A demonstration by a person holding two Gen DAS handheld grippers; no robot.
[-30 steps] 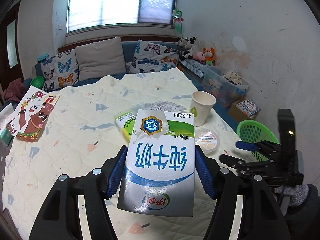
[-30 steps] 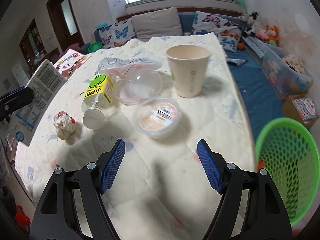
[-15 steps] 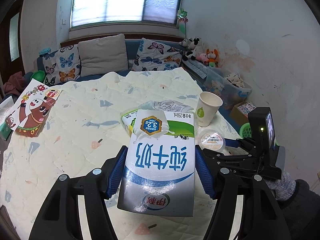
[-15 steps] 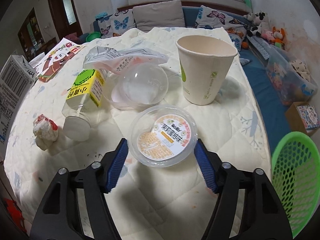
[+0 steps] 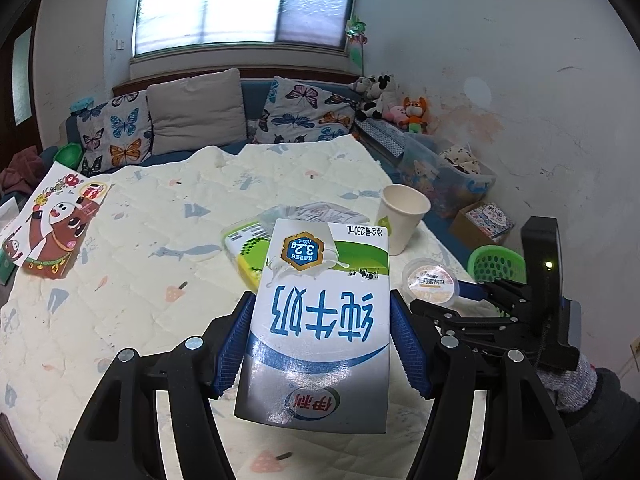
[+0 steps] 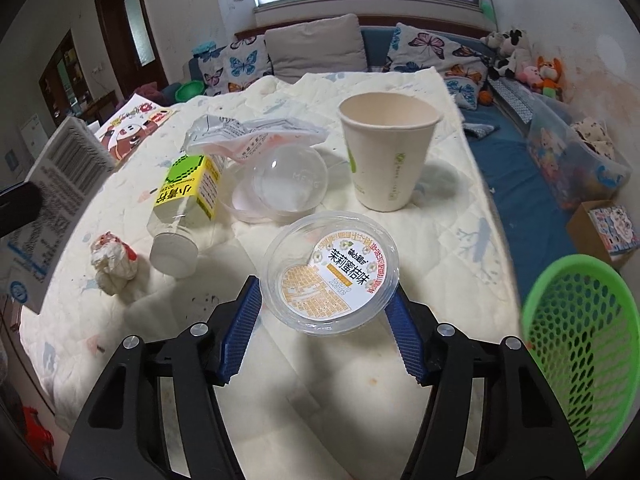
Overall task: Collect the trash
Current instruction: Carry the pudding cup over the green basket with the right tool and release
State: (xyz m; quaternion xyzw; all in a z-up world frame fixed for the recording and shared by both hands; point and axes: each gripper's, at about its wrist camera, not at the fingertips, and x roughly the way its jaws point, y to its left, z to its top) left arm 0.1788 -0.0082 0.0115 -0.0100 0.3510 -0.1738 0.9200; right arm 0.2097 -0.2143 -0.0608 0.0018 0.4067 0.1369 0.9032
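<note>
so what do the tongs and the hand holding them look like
Both tongs, the left gripper and the right gripper, are black plastic frames with silver screw heads and two ribbed blue pads each. In the left wrist view, the right one carries a black camera block with a small lit dot. The hand behind it wears a grey knit glove and a dark sleeve.

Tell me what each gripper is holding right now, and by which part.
The left gripper clamps the milk carton by its two narrow sides, near mid-height. The right gripper grips the round plastic cup across opposite edges of its rim.
</note>
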